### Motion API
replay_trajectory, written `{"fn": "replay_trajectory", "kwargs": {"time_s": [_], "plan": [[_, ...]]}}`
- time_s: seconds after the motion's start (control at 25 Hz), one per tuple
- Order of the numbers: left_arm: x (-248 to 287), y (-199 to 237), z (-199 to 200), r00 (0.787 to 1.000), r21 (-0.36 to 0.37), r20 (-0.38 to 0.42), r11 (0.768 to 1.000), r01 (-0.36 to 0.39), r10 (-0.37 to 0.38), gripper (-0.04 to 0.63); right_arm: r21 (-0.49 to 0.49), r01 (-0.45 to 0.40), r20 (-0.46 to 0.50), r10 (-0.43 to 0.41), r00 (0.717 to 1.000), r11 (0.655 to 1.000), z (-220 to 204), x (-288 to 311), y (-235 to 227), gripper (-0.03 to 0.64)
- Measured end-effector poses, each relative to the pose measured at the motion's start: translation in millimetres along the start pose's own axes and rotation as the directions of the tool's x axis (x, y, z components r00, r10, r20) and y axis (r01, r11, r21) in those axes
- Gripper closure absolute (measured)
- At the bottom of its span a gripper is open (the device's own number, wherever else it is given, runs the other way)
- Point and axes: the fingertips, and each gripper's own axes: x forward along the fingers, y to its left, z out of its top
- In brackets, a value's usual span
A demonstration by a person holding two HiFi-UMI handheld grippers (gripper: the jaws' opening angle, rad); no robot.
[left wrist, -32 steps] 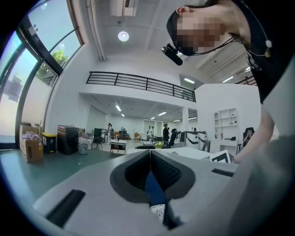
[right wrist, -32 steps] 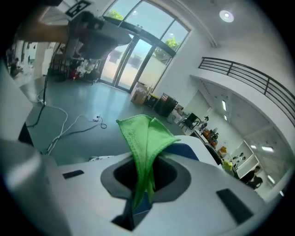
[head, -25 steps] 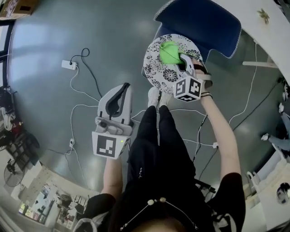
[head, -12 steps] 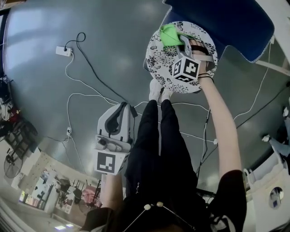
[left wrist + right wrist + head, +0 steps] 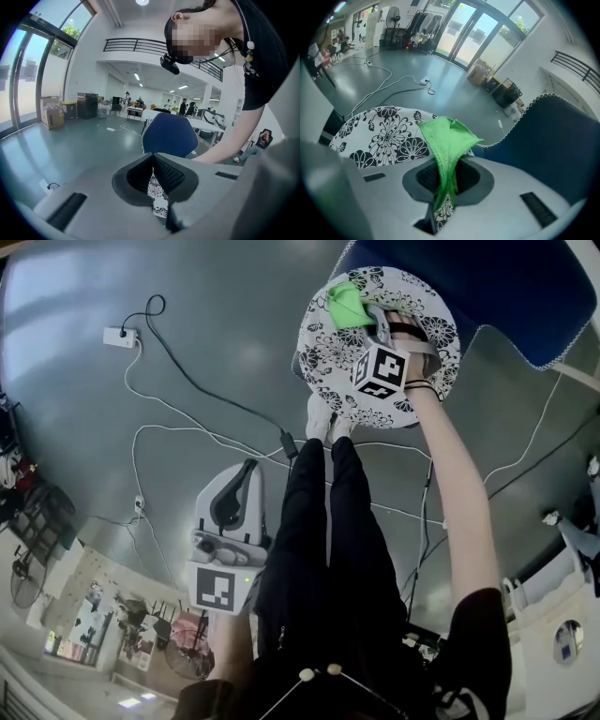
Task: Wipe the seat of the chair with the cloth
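The chair has a round seat (image 5: 422,329) with a black-and-white flower print and a dark blue backrest (image 5: 487,287). My right gripper (image 5: 373,320) is over the seat's far left part, shut on a bright green cloth (image 5: 347,306) that lies bunched on the seat. In the right gripper view the cloth (image 5: 447,140) sticks up out of the closed jaws, with the seat (image 5: 379,136) to the left. My left gripper (image 5: 246,474) hangs beside my left leg, away from the chair, shut with nothing in it. The left gripper view shows the blue backrest (image 5: 169,136) beyond it.
White and black cables (image 5: 187,427) run over the grey floor left of my legs, with a power strip (image 5: 120,336) at the far left. More cables (image 5: 525,456) trail right of the chair. A white table edge (image 5: 581,376) is at the right.
The right gripper has pushed the green cloth farther across the seat, toward the backrest. The left gripper has dropped lower and nearer my leg.
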Motion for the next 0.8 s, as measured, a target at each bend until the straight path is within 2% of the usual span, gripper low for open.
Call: {"fn": "replay_trajectory", "kwargs": {"time_s": [0.24, 0.32, 0.48, 0.8], "plan": [[4.5, 1.7, 1.9, 1.000, -0.009, 0.009, 1.000, 0.009, -0.009, 0.589, -0.018, -0.102, -0.012, 0.101, 0.995, 0.995, -6.4, -11.3, 53.3, 0.565], [5.9, -0.1, 2.0, 1.000, -0.008, 0.014, 1.000, 0.012, -0.012, 0.588, -0.055, -0.133, -0.011, 0.133, 0.991, 0.990, -10.3, -19.0, 76.3, 0.566], [6.8, -6.2, 2.1, 1.000, -0.004, 0.019, 1.000, 0.024, -0.024, 0.589, -0.148, -0.197, -0.009, 0.198, 0.980, 0.969, -16.6, -38.6, 122.1, 0.565], [11.4, -14.8, 10.7, 0.998, 0.011, 0.043, 0.999, 0.049, -0.050, 0.589, -0.187, -0.309, 0.004, 0.315, 0.949, 0.933, -25.4, -82.3, 189.3, 0.565]]}}
